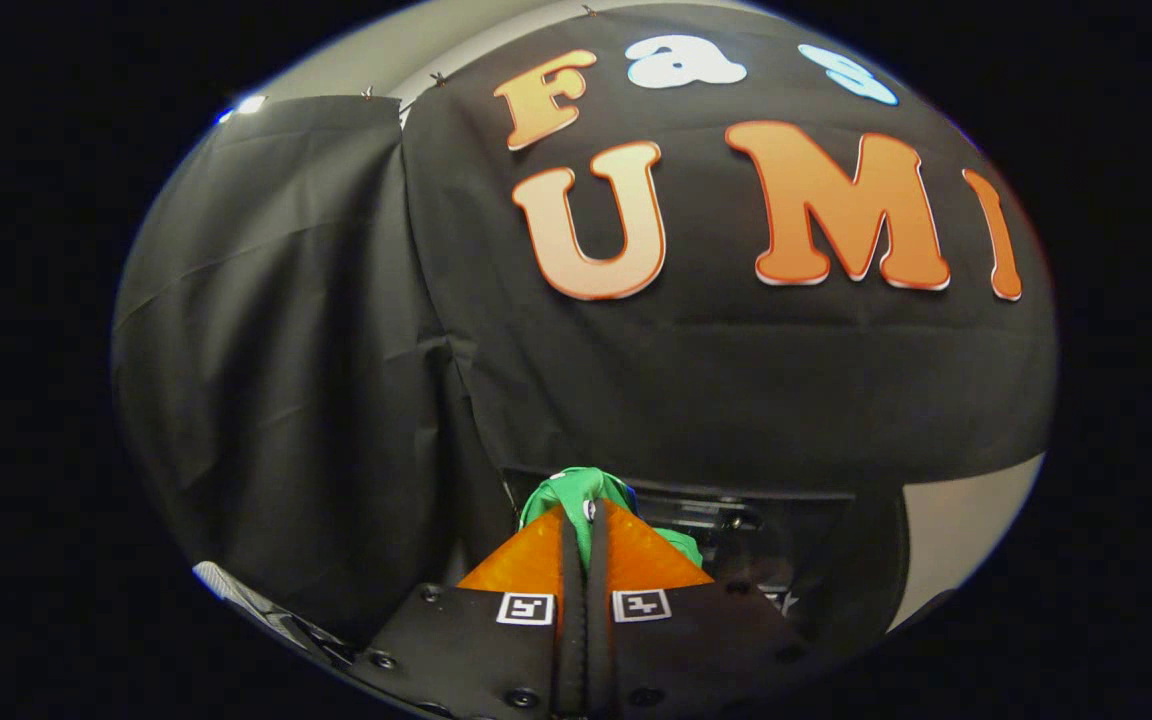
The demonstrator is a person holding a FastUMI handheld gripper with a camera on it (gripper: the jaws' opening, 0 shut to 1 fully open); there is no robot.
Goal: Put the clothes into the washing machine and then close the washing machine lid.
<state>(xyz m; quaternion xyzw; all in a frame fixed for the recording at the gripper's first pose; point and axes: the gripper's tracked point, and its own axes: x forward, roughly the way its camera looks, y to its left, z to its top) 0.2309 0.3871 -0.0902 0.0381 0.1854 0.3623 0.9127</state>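
The draped black cloth wall of the booth (356, 330) stands well beyond the claw and takes up most of the scene ahead, hanging in two panels that meet at a vertical fold to the left of the fingers' line. The left panel shows long slanted creases; the right one hangs smoother.

Below the wall's lower hem, beyond the fingertips and a little to their right, sits a dark opening with shiny black and metal parts (736, 520); it is too dim and too small to tell what it is. A curved dark edge runs down on its right, against a pale grey surface (956, 540).

The two-finger claw with orange wedge-shaped fingers on black plates (586, 512) points forward and upward toward the wall. Each black plate carries a small square black-and-white marker (525, 608) near the base of its finger. The fingers (526, 565) are drawn close together, with only a narrow dark slit between them.

A bright green soft cloth garment (576, 490) is clenched at the tips: a strip of it runs down the slit between both fingers, and the rest bunches up just past the tips, with a smaller fold (681, 545) spilling out beside the right finger. The garment hangs in the claw's grip, raised in front of the wall, just short of the dark opening.
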